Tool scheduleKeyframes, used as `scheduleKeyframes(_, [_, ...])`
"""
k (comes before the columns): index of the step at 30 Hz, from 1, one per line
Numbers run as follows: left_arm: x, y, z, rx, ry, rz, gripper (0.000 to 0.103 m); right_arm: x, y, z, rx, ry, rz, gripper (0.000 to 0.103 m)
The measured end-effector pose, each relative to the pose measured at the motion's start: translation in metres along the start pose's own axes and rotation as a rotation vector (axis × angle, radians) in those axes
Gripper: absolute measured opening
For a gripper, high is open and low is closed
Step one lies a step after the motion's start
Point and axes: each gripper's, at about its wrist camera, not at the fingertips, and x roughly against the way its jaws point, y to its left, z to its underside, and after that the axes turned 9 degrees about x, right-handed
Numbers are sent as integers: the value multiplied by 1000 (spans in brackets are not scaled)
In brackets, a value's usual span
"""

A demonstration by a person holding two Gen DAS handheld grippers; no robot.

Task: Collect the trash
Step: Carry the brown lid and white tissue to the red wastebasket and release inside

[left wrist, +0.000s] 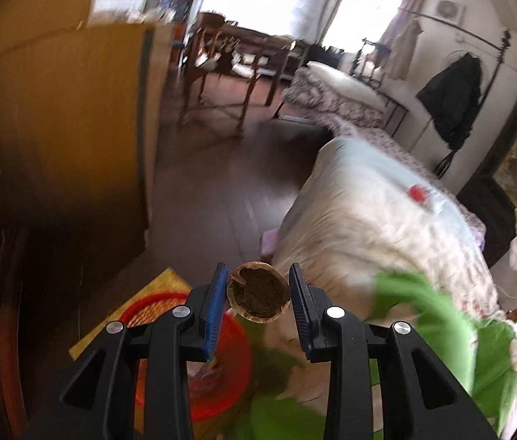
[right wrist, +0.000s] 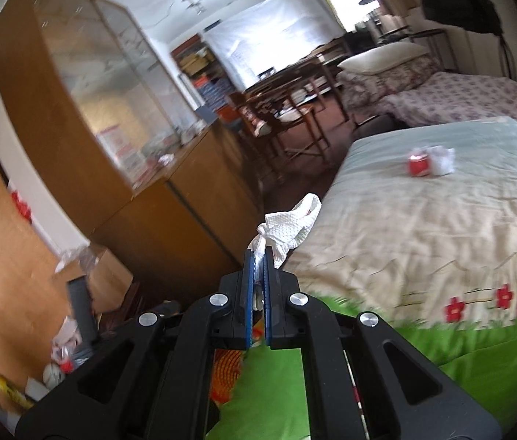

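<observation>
Your left gripper (left wrist: 258, 286) has its blue pads spread apart, and a brown, hollow shell-like piece (left wrist: 258, 290) sits between them; it touches the left pad, with a gap to the right one, so you can't tell whether it's gripped at all. It hangs over the red basket (left wrist: 221, 374), which stands on the floor just beside the bed (left wrist: 361, 220). Left view is motion-blurred, so the basket's contents don't read. Your right gripper (right wrist: 257, 253) is clamped tight on a crumpled white paper towel (right wrist: 287, 225), most of which sticks out past the fingertips, held above the bed's near edge. More trash is on the bed: a red can (right wrist: 418, 164) touching a wad of white paper (right wrist: 441, 159), lying well apart from both grippers on the pale blue part of the cover. The cover's near end is green with red flowers (right wrist: 478, 304). A wooden cabinet with a glass top (right wrist: 111, 117) stands across the dark floor from the bed, with a table and chairs (right wrist: 287, 102) further back.
</observation>
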Motion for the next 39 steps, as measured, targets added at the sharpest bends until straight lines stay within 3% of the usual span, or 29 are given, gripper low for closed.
scheduleKeyframes(2, [-11,20,10,10,27,-35,36,-12,13,5,25,31,-12,6])
scheduleKeyframes(5, [-27,50,19,68,84,-63,56,-31,28,14,51,82,-26,6])
scheduleKeyframes(7, [-33,69,25,109,105,-72,62,-44,39,22,69,123,-33,6])
scheduleKeyframes(14, [-31,113,38,158,94,-162,83,-85,69,40,137,234,-55,6])
scheduleKeyframes(25, [-17,190,47,298,68,-282,85,-165,134,69,264,409,-157,6])
scheduleKeyframes(31, [-19,207,54,327,69,-321,86,-204,150,87,306,505,-184,12])
scheduleKeyframes(33, [-21,209,56,327,78,-327,86,-216,151,93,313,529,-177,20])
scheduleKeyframes(35, [-24,210,57,330,87,-323,86,-223,149,97,307,547,-173,37])
scheduleKeyframes(39, [-27,208,57,328,95,-316,86,-224,139,98,265,551,-185,43])
